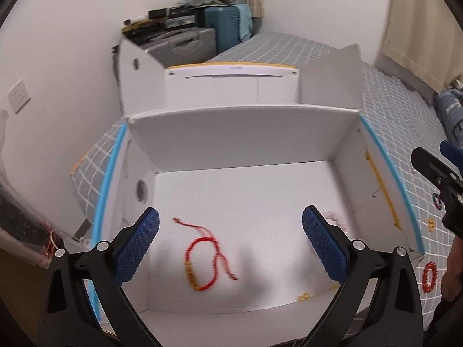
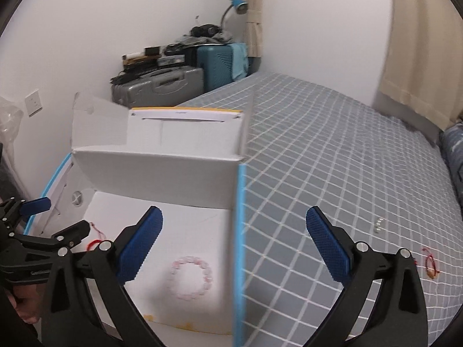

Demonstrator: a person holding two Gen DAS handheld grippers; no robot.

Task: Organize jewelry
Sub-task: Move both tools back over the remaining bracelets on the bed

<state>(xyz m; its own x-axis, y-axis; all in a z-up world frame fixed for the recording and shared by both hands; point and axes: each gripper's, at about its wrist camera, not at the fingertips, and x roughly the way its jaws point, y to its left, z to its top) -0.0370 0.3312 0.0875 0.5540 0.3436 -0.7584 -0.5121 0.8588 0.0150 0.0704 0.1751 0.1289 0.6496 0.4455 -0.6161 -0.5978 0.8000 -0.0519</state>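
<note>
An open white cardboard box sits on the checked bed. A red cord bracelet with gold beads lies on its floor, below my open, empty left gripper. A pink bead bracelet also lies in the box and shows partly in the left wrist view. My right gripper is open and empty above the box's blue-edged right wall. On the bedspread lie a red cord bracelet, a red bead bracelet, a dark bead bracelet and small clear beads.
The grey checked bedspread stretches to the right. Suitcases with clutter stand at the wall behind the box. A curtain hangs at the right. The box's flaps stand up at the back.
</note>
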